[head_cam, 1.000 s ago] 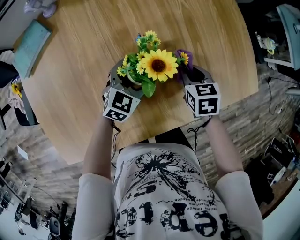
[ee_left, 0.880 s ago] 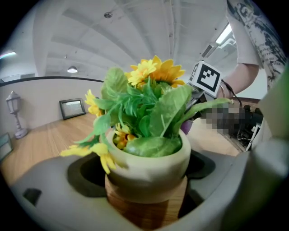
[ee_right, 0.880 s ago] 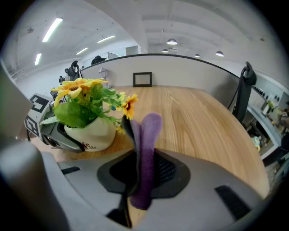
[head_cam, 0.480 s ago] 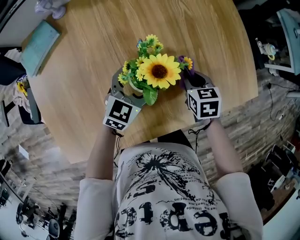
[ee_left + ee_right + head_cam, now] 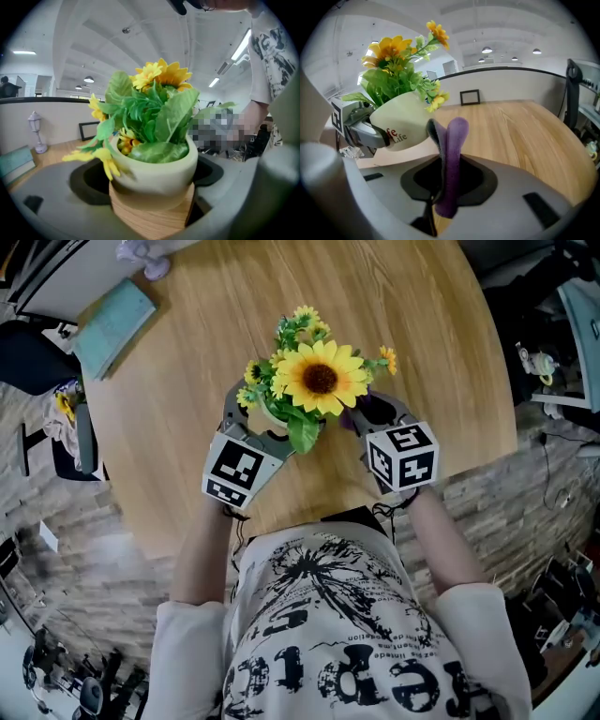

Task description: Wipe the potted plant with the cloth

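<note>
L gripper point(image 5: 151, 213) fingers clamp flowerpot point(image 5: 154, 171); R gripper point(image 5: 443, 197) fingers pinch purple cloth point(image 5: 452, 140). Hold flowerpot steady, wipe w/ light strokes.

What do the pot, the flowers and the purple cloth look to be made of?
The pot: smooth matte cream body, ceramic or plastic; wood-grain base. The flowers: likely artificial, uniform plastic or fabric petals. The cloth: fuzzy purple nap, probably microfibre or fleece.

Head view: pot point(image 5: 262, 416) mostly hidden under sunflower point(image 5: 320, 378); cloth point(image 5: 452, 140) out of sight near right gripper point(image 5: 367, 414).
</note>
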A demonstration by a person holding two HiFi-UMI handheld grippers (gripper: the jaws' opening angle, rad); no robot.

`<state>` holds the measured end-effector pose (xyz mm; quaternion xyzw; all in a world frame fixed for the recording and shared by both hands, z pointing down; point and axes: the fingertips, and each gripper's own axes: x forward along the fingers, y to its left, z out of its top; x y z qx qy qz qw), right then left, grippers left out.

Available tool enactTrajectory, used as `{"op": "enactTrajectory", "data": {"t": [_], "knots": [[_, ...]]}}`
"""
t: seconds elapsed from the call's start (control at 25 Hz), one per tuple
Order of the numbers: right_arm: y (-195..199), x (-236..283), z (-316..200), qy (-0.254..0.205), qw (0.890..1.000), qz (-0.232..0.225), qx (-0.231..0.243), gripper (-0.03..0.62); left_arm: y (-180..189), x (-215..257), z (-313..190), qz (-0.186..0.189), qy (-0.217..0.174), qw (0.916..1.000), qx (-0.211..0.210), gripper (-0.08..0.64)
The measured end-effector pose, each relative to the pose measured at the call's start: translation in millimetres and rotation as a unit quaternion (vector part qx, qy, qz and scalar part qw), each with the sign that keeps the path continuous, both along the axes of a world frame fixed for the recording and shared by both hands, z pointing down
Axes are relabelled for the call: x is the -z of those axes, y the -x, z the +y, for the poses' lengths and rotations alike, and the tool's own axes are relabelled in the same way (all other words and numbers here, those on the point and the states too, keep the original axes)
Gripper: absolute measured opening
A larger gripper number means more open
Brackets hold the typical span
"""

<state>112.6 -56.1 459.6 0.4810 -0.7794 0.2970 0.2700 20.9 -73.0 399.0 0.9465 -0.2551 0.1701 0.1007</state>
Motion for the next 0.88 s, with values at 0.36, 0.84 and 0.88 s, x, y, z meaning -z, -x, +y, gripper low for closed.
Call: {"op": "enactTrajectory", "data": {"t": [0.36, 0.84, 0.88], "knots": [[125.4, 48.0, -9.9, -0.049, 0.992, -0.068, 0.090, 0.078, 91.0, 36.8, -5.9, 0.004, -0.008, 0.9996, 0.028, 0.509], [152.4, 60.7, -3.3, -0.076, 0.980, -0.124, 0.136, 0.076, 99.9, 53.8, -2.6, 0.021, -0.012, 0.9990, 0.037, 0.509], [151.9, 62.0, -2.5, -0.078, 0.979, -0.128, 0.138, 0.075, 97.3, 55.6, -2.0, 0.022, -0.012, 0.9991, 0.035, 0.509]]}}
